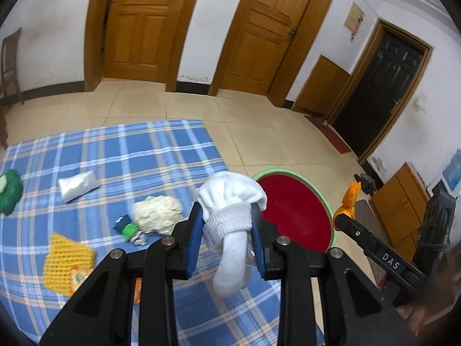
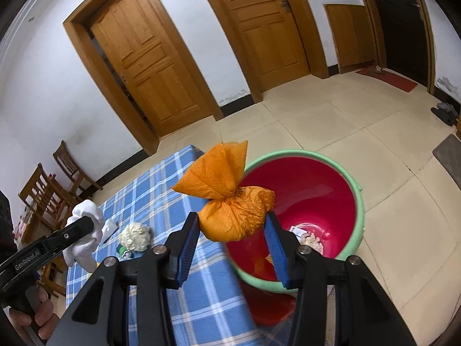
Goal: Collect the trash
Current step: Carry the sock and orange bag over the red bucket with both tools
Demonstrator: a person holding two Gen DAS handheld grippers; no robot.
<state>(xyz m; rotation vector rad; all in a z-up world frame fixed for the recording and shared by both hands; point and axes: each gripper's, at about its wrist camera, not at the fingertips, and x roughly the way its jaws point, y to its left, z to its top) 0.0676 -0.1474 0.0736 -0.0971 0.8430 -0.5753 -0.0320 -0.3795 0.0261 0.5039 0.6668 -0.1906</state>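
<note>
My left gripper (image 1: 227,219) is shut on a white knitted sock (image 1: 230,199), held above the right edge of the blue plaid cloth (image 1: 129,155). It also shows in the right wrist view (image 2: 86,230). My right gripper (image 2: 232,225) is shut on an orange tied bundle (image 2: 230,199), held over the near rim of the red basin with a green rim (image 2: 311,190). The basin (image 1: 296,207) sits on the floor right of the cloth and holds some crumpled scraps (image 2: 309,238). The orange bundle also shows in the left wrist view (image 1: 348,199).
On the cloth lie a cream crumpled wad (image 1: 157,213), a white packet (image 1: 77,184), a yellow mesh pad (image 1: 66,259), a green item (image 1: 10,190) and small green and dark scraps (image 1: 129,229). Wooden chairs (image 2: 49,190) stand at the left. Doors (image 1: 141,26) line the far wall.
</note>
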